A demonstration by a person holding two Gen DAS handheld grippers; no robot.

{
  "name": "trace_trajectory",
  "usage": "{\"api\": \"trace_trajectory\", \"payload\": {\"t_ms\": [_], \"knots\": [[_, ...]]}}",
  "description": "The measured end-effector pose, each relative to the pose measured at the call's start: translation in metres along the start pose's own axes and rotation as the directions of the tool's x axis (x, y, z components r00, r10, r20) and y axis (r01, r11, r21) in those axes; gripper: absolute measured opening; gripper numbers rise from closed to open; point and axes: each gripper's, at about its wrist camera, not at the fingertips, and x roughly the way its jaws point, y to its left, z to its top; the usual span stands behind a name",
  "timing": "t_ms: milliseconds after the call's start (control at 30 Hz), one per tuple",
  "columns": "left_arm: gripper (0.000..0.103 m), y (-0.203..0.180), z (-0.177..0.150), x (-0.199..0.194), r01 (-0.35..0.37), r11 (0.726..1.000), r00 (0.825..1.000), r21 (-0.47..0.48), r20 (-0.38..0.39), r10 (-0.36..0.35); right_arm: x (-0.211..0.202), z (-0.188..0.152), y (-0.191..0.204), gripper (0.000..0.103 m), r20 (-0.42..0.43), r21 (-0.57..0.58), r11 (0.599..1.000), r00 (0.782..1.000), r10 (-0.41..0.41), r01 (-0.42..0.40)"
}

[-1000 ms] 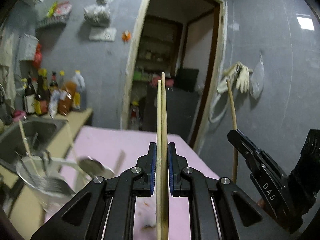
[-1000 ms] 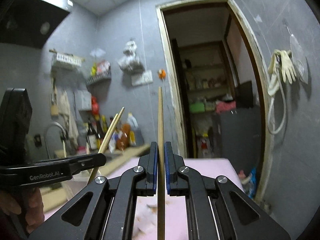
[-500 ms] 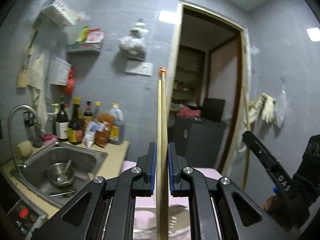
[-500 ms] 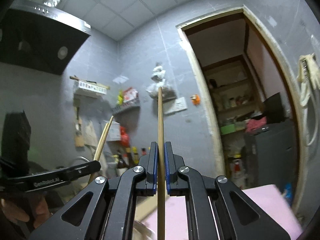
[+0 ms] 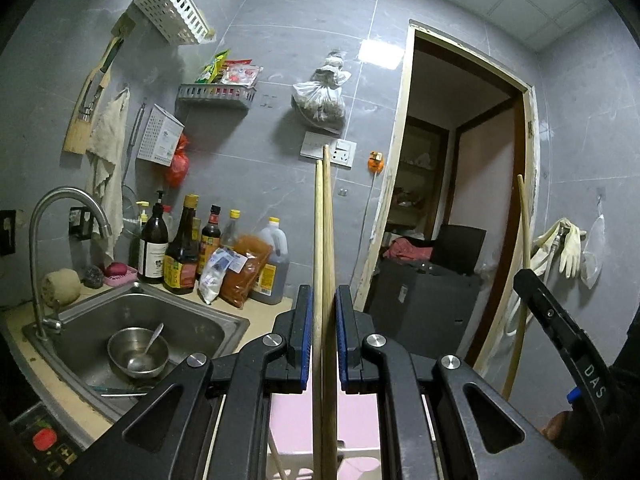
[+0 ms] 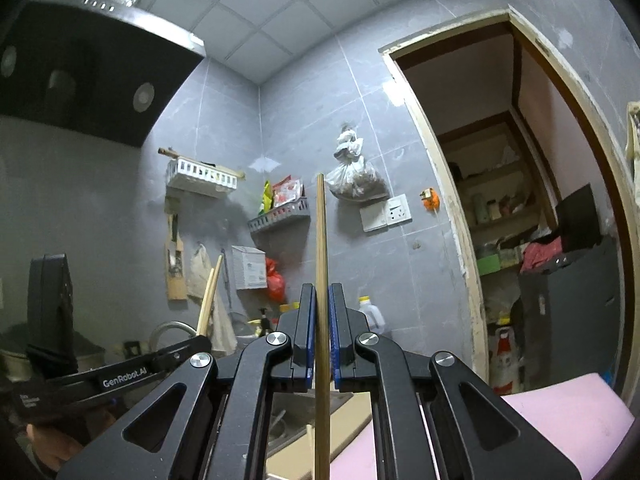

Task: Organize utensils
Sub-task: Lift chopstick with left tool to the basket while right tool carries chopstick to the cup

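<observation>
My left gripper (image 5: 323, 300) is shut on a pair of pale wooden chopsticks (image 5: 323, 240) that stand upright between its blue pads, tips up by the wall socket. My right gripper (image 6: 319, 300) is shut on a single darker wooden chopstick (image 6: 321, 248), also upright. Each gripper shows in the other's view: the right one (image 5: 560, 328) at the right edge with its chopstick (image 5: 522, 280), the left one (image 6: 120, 372) at lower left with its chopsticks (image 6: 209, 300). Both are raised well above the pink table (image 6: 560, 420).
A steel sink (image 5: 192, 320) with a bowl and spoon (image 5: 138, 356) lies lower left under a faucet (image 5: 60, 216). Sauce bottles (image 5: 184, 256) line the counter. A white basket (image 5: 172, 12) and a grey shelf (image 5: 218, 94) hang on the wall. An open doorway (image 5: 456, 208) is right.
Both grippers have tilted and risen upward with their chopsticks. The table and the utensil cup have dropped out of view; the wall shelves, sink and ceiling have come in.
</observation>
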Motion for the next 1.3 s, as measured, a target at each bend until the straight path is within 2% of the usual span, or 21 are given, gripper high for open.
{"api": "trace_trajectory", "payload": {"t_ms": [333, 500, 767, 967, 1167, 1300], "knots": [[0.008, 0.013, -0.034, 0.002, -0.023, 0.999, 1.000, -0.040, 0.003, 0.023, 0.009, -0.030, 0.000, 0.005, -0.069, -0.053, 0.998, 0.997, -0.024, 0.021], [0.008, 0.005, -0.043, -0.001, -0.024, 0.999, 1.000, 0.021, -0.007, 0.024, 0.002, -0.038, 0.002, 0.005, -0.108, -0.115, 0.993, 0.994, -0.029, 0.016], [0.008, 0.001, -0.047, -0.011, 0.039, 0.999, 0.998, 0.034, -0.052, -0.038, -0.011, -0.047, 0.003, 0.007, -0.195, -0.199, 0.980, 0.980, -0.036, -0.003], [0.008, -0.009, -0.048, -0.014, 0.048, 0.995, 0.997, 0.084, -0.065, -0.043, -0.016, -0.051, 0.003, 0.008, -0.239, -0.220, 0.975, 0.970, -0.046, -0.008], [0.008, 0.005, -0.050, 0.000, 0.055, 0.998, 0.996, 0.015, -0.076, -0.054, -0.016, -0.053, 0.003, 0.008, -0.257, -0.219, 0.976, 0.965, -0.055, -0.002], [0.008, 0.016, -0.047, 0.002, 0.048, 0.998, 0.997, -0.030, -0.055, -0.050, -0.016, -0.055, 0.004, 0.008, -0.266, -0.220, 0.975, 0.962, -0.056, -0.004]]}}
